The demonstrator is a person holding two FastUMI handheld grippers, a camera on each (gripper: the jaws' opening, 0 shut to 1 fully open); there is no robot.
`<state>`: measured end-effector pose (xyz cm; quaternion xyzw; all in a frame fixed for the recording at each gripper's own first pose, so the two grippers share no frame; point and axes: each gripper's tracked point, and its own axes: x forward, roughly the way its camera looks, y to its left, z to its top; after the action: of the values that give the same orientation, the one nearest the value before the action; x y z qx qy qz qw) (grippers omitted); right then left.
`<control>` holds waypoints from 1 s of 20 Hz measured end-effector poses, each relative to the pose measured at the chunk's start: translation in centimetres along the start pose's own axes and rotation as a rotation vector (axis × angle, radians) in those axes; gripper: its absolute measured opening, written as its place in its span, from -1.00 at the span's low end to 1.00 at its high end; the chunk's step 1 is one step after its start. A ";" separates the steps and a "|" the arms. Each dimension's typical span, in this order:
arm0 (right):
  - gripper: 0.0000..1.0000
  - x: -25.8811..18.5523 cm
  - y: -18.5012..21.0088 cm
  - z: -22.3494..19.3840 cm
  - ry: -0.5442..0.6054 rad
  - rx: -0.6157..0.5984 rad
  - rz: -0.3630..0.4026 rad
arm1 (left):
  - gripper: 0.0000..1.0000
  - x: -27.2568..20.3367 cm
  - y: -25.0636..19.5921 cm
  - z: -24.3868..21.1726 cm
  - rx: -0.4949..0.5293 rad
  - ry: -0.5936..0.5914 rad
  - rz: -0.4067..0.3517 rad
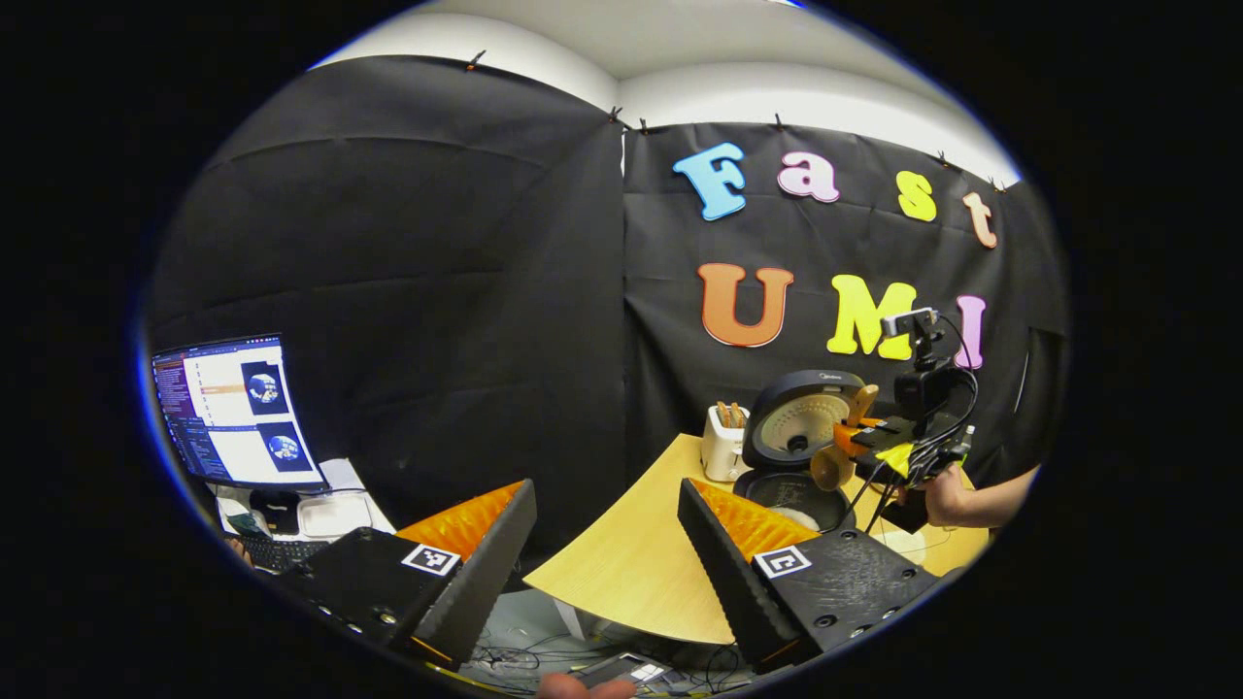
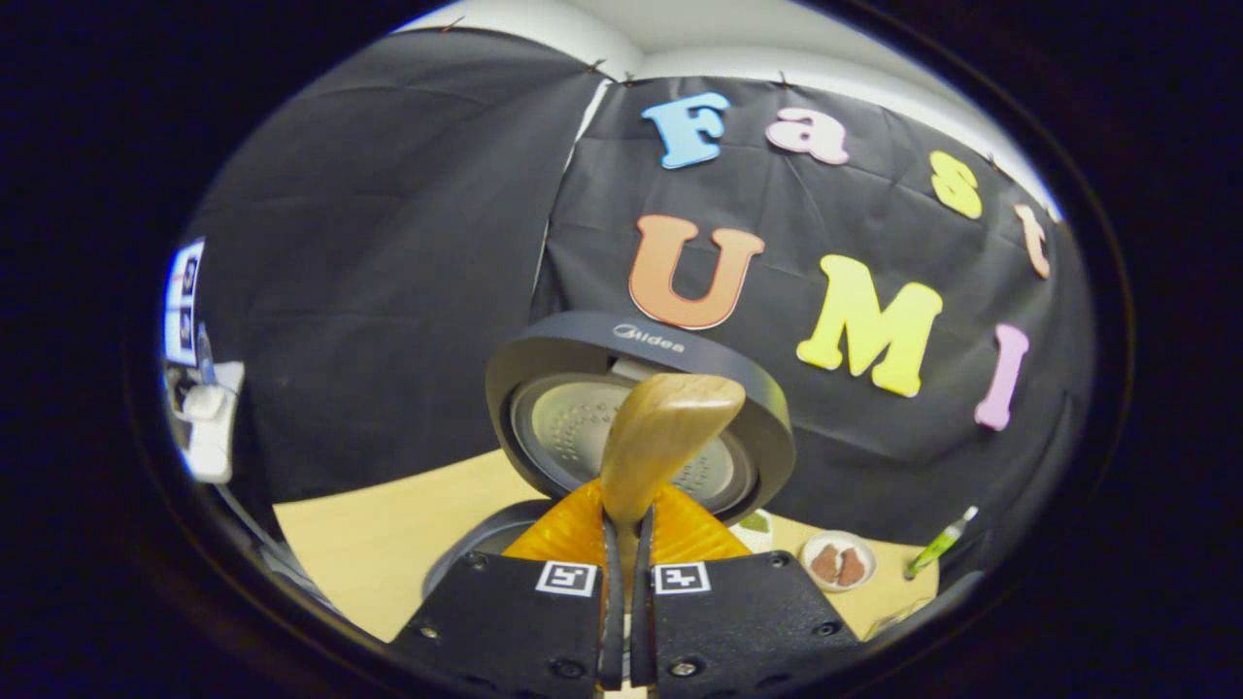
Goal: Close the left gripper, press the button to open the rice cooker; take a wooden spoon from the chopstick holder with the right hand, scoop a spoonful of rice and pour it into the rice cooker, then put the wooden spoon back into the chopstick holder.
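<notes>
The rice cooker [image 1: 791, 490] stands on the wooden table [image 1: 631, 563] with its lid [image 1: 811, 422] raised. Beside it is a white chopstick holder [image 1: 723, 449] with wooden utensils in it. My left gripper [image 1: 607, 524] hangs open off the table's near left edge, with nothing between its fingers. A hand [image 1: 947, 495] holds my right gripper [image 1: 859, 442] over the cooker, shut on the wooden spoon [image 1: 832, 466], whose rounded end tilts down over the pot. In the right gripper view, my right gripper [image 2: 626, 529] clamps the spoon [image 2: 670, 427], which rises in front of the lid [image 2: 583, 354].
A monitor [image 1: 233, 413], a keyboard [image 1: 277, 553] and a white tray [image 1: 335, 515] sit at the far left. Cables lie on the floor under the table edge. In the right gripper view, a small plate [image 2: 840, 563] with brown pieces and a green pen-like thing [image 2: 937, 549] lie right of the cooker.
</notes>
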<state>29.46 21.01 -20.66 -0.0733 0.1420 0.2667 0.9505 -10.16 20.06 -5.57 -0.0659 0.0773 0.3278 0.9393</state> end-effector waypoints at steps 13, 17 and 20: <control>-0.84 -15.0 -20.3 4.6 -0.094 0.624 -0.105 | 0.90 3.0 -15.5 3.5 -0.005 -0.051 -0.249; -0.84 -19.6 -31.9 0.1 -0.088 0.605 -0.284 | 0.89 3.5 -20.5 4.2 -0.003 -0.061 -0.269; -0.83 -21.4 -39.3 -3.7 -0.060 0.620 -0.385 | 0.89 3.9 -22.6 4.4 -0.002 -0.059 -0.241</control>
<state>31.88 -23.47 -15.05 0.2005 0.1717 0.0291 0.9641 7.46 5.62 -0.31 -0.0660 0.0410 0.2142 0.9737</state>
